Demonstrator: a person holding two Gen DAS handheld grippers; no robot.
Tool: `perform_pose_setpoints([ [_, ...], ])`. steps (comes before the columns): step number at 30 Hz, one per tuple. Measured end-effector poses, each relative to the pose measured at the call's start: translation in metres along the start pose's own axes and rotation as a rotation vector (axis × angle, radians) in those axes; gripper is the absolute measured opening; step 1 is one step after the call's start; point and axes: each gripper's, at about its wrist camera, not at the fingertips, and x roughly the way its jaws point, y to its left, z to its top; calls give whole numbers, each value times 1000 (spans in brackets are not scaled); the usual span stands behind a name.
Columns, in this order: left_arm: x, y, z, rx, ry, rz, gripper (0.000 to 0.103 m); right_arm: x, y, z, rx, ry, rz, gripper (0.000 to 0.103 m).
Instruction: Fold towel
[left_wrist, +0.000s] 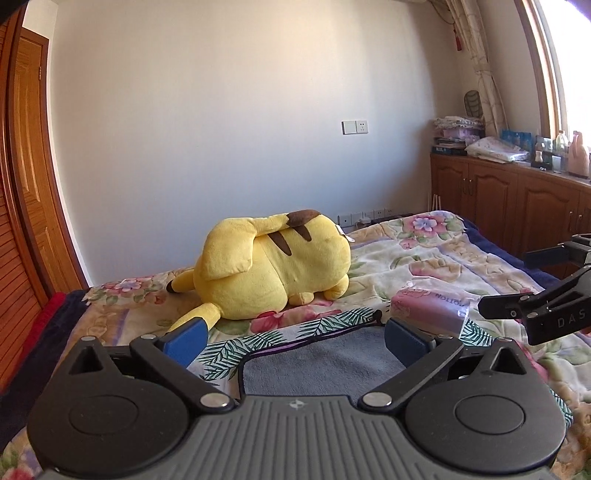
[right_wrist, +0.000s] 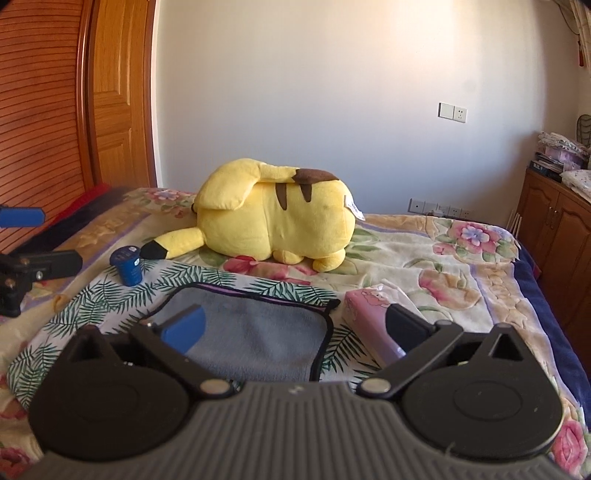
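A grey towel (left_wrist: 325, 360) with a dark trimmed edge lies flat on a leaf-print cloth (left_wrist: 332, 321) on the bed; it also shows in the right wrist view (right_wrist: 258, 332). My left gripper (left_wrist: 295, 338) is open and empty, its blue pads spread above the towel's near part. My right gripper (right_wrist: 295, 328) is open and empty over the towel's near right side. The right gripper shows at the right edge of the left wrist view (left_wrist: 535, 299). The left gripper shows at the left edge of the right wrist view (right_wrist: 29, 236).
A big yellow plush toy (right_wrist: 273, 221) lies behind the towel. A blue cylinder (right_wrist: 127, 267) stands left of the towel. A pink tissue pack (right_wrist: 373, 317) lies at its right. A wooden cabinet (left_wrist: 517, 206) stands beyond the bed's right side; wooden doors (right_wrist: 55, 110) are at left.
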Motion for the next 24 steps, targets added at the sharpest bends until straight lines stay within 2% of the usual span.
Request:
perform_pose_setpoints([
  [9, -38, -13, -4, -21, 3, 29, 87, -40, 6, 0, 15, -37, 13, 103],
  [24, -98, -31, -20, -13, -5, 64, 87, -95, 21, -19, 8, -70, 54, 103],
])
